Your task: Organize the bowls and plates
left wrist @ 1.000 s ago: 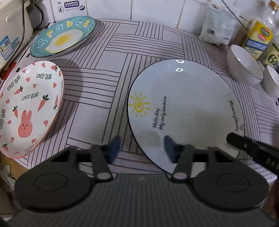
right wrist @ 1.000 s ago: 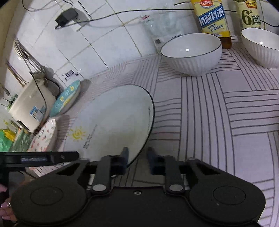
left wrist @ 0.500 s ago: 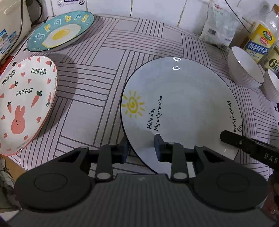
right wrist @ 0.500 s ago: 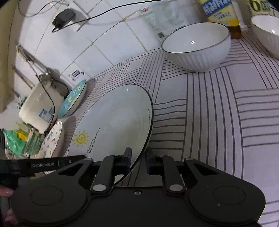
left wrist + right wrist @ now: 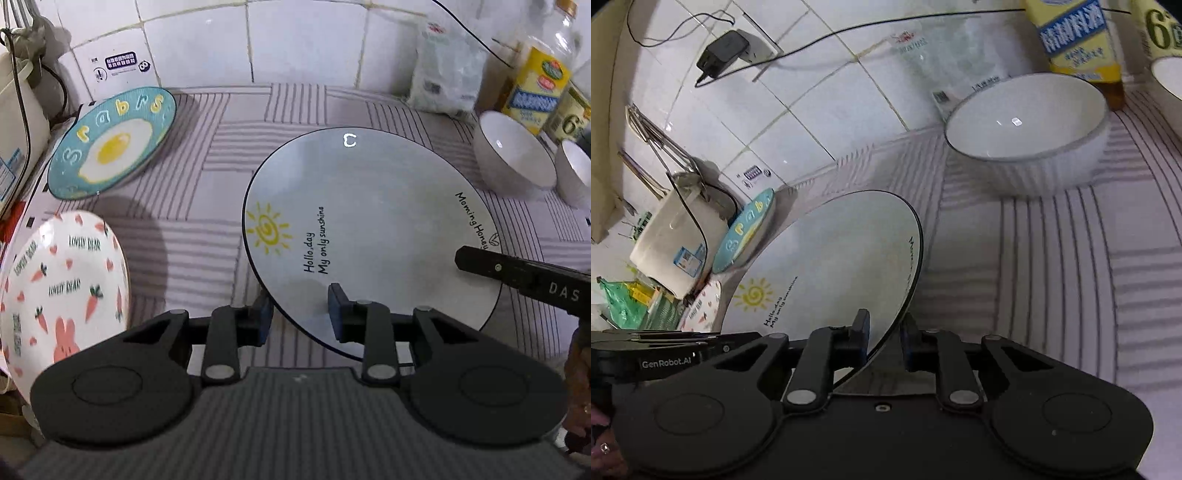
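At the bottom centre of each wrist view, my left gripper (image 5: 300, 312) and my right gripper (image 5: 884, 338) each pinch the near rim of the large round white plate with a yellow sun drawing (image 5: 373, 225). It is tilted above the striped grey tablecloth (image 5: 207, 221). At left sits the white rabbit-and-carrot plate (image 5: 59, 284), above it the teal fried-egg plate (image 5: 110, 147). Two white ribbed bowls (image 5: 511, 153) stand at upper right.
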The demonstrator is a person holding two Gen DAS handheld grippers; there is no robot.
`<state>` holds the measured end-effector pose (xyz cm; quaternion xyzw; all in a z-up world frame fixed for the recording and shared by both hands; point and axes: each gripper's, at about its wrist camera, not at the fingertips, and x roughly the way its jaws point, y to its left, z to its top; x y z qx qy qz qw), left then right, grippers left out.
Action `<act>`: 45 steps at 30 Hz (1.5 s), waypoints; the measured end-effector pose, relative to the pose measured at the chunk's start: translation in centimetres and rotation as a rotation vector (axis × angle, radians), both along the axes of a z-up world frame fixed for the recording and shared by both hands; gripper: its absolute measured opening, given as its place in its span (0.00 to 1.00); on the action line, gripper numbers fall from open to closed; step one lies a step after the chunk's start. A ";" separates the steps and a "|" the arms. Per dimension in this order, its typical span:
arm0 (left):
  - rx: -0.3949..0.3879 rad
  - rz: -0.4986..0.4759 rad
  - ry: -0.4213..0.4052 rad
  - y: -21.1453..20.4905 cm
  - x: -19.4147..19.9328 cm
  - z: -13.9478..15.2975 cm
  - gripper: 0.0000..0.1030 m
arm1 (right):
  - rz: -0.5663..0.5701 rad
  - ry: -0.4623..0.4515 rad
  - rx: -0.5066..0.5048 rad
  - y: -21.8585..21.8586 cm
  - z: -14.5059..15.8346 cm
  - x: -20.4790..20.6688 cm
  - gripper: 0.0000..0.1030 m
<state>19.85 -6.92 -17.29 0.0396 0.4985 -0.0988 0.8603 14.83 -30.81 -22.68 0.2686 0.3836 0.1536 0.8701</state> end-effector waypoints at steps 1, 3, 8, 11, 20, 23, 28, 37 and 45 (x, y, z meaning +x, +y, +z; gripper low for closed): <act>-0.005 0.007 0.002 0.3 0.6 0.0 0.29 | 0.002 -0.011 0.001 0.1 0.1 0.4 0.21; -0.020 0.027 0.009 0.7 2.0 -0.1 0.29 | 0.013 -0.034 -0.005 0.5 0.2 1.5 0.22; -0.057 0.070 0.007 1.5 5.7 -0.7 0.29 | 0.018 -0.075 -0.029 1.4 0.8 4.7 0.23; -0.039 0.086 -0.003 1.1 7.9 -1.2 0.29 | 0.018 -0.095 -0.071 2.1 0.8 6.9 0.23; -0.022 0.088 0.031 1.4 12.0 -2.5 0.29 | -0.017 -0.073 -0.188 4.1 0.9 10.6 0.24; 0.005 0.105 0.005 0.7 11.8 -2.7 0.29 | -0.012 -0.034 -0.226 4.5 0.5 11.3 0.24; 0.025 0.158 0.040 0.5 12.0 -2.3 0.29 | -0.024 0.003 -0.248 4.9 0.9 11.8 0.26; 0.038 0.215 0.035 1.3 8.7 0.2 0.45 | 0.003 -0.007 -0.229 3.8 4.1 9.4 0.34; 0.057 0.177 -0.036 2.5 3.3 3.7 0.62 | 0.074 -0.117 -0.202 4.8 8.5 5.4 0.41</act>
